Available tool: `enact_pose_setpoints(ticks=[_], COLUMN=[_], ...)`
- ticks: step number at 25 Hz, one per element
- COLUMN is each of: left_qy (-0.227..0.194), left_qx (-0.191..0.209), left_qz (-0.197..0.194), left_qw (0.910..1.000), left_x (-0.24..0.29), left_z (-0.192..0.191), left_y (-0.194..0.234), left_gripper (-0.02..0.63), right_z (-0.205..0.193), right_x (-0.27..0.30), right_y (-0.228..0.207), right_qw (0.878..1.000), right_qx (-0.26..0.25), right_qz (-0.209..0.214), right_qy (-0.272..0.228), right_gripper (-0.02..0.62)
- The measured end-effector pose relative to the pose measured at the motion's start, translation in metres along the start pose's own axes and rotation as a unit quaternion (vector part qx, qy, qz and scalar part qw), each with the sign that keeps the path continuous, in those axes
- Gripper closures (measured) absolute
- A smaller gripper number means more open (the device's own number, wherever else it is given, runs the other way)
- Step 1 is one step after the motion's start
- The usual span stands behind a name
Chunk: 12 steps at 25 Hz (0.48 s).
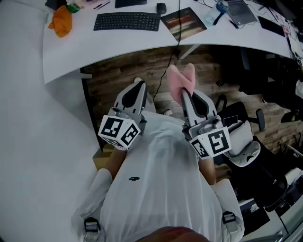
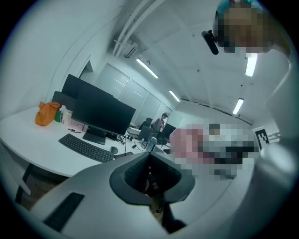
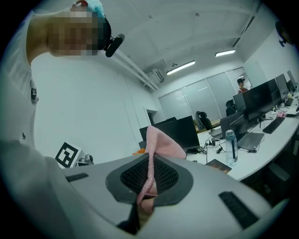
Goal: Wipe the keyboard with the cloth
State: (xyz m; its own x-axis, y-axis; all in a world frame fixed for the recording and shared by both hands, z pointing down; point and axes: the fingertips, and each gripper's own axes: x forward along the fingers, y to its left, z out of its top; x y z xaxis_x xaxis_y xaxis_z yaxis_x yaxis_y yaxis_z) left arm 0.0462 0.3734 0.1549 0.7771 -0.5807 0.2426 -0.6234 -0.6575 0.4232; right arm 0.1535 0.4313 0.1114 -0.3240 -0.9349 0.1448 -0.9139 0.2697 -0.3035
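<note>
A black keyboard (image 1: 127, 21) lies on the white desk (image 1: 118, 47) at the top of the head view; it also shows in the left gripper view, keyboard (image 2: 86, 147), in front of a monitor. My right gripper (image 1: 185, 92) is shut on a pink cloth (image 1: 180, 80), which sticks up past its jaws; in the right gripper view the cloth (image 3: 156, 151) is pinched between the pads. My left gripper (image 1: 139, 86) is shut with nothing in it. Both are held close to the person's chest, well short of the desk.
On the desk lie an orange bag (image 1: 61, 20), a mouse (image 1: 161, 8), a dark mouse pad (image 1: 183, 22) and a laptop (image 1: 240, 11). A cable (image 1: 171, 59) hangs from the desk edge. Office chairs (image 1: 246, 142) stand at the right on the wood floor.
</note>
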Motion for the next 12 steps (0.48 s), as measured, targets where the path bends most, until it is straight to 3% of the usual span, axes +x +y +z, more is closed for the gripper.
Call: enact_pose_setpoints(ticks=[12], left_qy=[-0.006], left_qx=[-0.014], left_qz=[-0.011], left_qw=[0.9998], left_x=[0.034], left_z=[0.082], left_y=[0.124], left_gripper=[0.588], right_z=[0.03], right_x=[0.151], right_y=[0.014], right_qw=[1.0], right_qx=[-0.016], right_qz=[-0.011], right_qy=[0.014], right_gripper=[0.577])
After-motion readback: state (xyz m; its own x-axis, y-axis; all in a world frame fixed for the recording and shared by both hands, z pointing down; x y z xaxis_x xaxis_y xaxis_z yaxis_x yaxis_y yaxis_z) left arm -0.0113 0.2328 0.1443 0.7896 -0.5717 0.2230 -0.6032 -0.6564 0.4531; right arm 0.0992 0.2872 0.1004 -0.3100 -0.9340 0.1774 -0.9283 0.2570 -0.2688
